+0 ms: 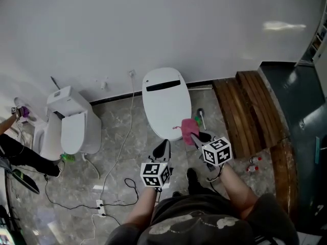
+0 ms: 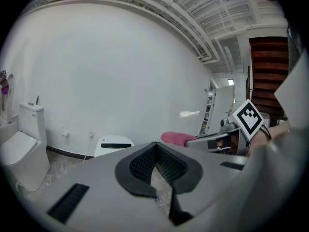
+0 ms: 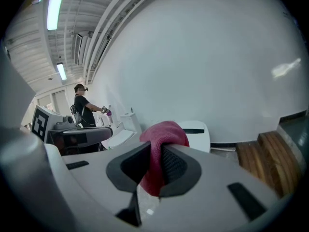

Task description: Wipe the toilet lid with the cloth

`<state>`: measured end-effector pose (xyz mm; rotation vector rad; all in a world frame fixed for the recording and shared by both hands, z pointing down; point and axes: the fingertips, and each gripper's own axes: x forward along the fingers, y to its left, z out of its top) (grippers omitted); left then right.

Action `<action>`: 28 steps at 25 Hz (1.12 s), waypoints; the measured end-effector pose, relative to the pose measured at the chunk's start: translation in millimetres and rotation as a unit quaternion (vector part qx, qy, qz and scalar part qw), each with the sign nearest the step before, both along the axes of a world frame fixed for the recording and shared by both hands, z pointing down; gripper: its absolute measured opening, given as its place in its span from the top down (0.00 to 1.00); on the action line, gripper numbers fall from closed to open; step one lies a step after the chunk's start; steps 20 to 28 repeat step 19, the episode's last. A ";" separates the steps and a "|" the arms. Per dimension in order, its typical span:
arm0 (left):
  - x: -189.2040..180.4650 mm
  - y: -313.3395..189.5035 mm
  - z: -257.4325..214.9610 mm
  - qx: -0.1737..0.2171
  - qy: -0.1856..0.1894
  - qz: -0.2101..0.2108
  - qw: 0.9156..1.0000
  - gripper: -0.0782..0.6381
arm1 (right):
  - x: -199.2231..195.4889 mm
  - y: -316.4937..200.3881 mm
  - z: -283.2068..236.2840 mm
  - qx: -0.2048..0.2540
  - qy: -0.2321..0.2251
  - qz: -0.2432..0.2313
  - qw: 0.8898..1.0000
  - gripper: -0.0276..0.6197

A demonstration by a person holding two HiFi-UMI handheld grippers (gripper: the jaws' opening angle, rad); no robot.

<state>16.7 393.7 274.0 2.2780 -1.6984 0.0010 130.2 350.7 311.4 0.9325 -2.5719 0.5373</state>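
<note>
Though the right gripper (image 1: 198, 137) clamps the crumpled pink cloth (image 1: 189, 129) — left gripper (image 1: 162, 148) jaws closed, empty — friction on the white oval toilet lid (image 1: 166, 103) could tug it free.

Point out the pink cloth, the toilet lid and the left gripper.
pink cloth (image 3: 162, 132): right gripper view, bunched top above jaws
toilet lid (image 1: 166, 107): head view, bare middle
left gripper (image 1: 164, 145): head view, between its fingertips

Toilets: two, the lidded toilet (image 1: 166, 102) and a second toilet (image 1: 71, 129) off to its left.
Cloths: one pink cloth (image 1: 189, 129), at the lidded toilet's near right edge.
Grippers: two, left gripper (image 1: 162, 147) and right gripper (image 1: 198, 136), just short of that toilet.
</note>
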 end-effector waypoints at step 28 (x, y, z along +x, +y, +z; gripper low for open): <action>21.1 6.7 -2.2 -0.009 0.000 0.009 1.000 0.88 | 11.1 17.2 -6.6 0.016 -0.010 -0.014 1.000 0.88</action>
